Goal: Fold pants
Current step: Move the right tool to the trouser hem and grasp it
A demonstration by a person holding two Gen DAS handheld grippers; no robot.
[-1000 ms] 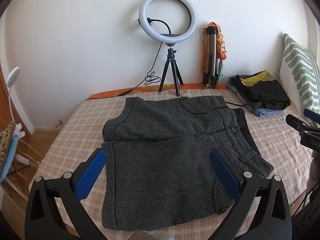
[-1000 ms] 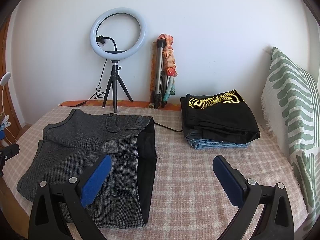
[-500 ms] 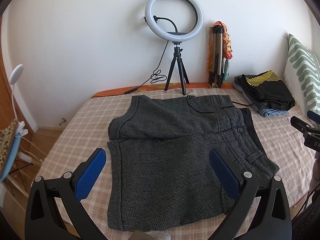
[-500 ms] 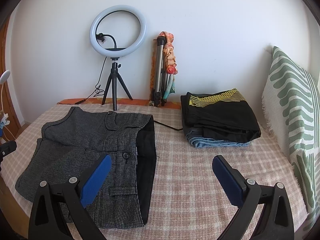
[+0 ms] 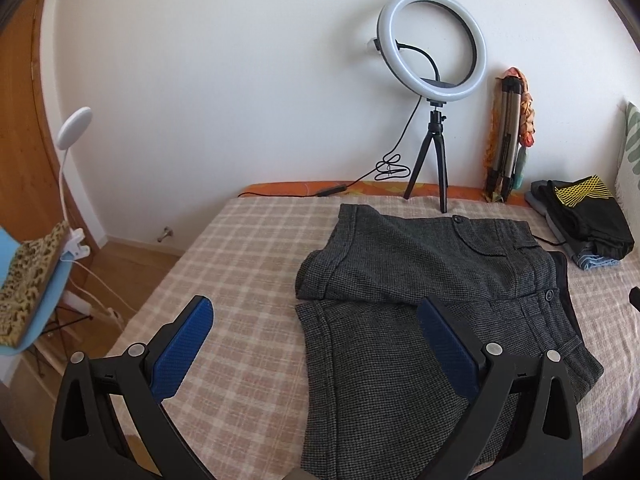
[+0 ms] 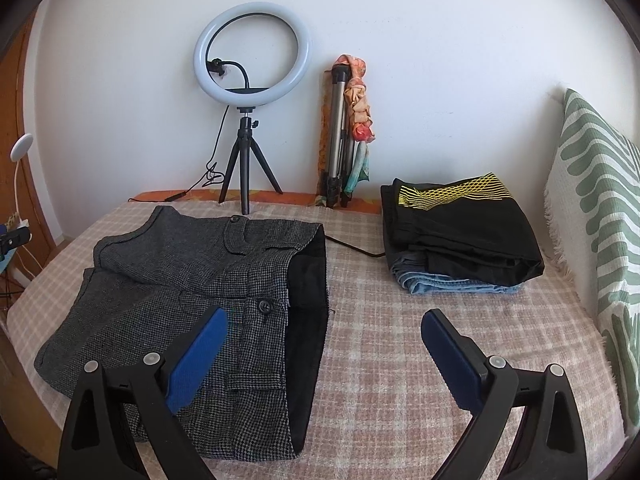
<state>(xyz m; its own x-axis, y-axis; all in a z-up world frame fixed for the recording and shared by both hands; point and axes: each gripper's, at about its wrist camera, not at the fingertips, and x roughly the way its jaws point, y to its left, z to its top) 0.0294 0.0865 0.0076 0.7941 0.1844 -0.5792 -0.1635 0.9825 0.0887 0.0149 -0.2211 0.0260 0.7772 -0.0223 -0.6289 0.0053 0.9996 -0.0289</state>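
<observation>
While both grippers hang wide open and empty, the folded grey pants [image 5: 432,320] lie on the checked bedspread [image 5: 240,280]; only the left gripper [image 5: 316,344] view shows a clip lamp [image 5: 70,136], only the right gripper [image 6: 322,354] view the striped pillow [image 6: 596,216].

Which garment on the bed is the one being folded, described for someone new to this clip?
On the checked bedspread, look in front of the ring light on its small tripod. The grey tweed pants lie there alone, partly folded, with buttons and a black lining edge, unlike the black-and-yellow stack near the pillow.
</observation>
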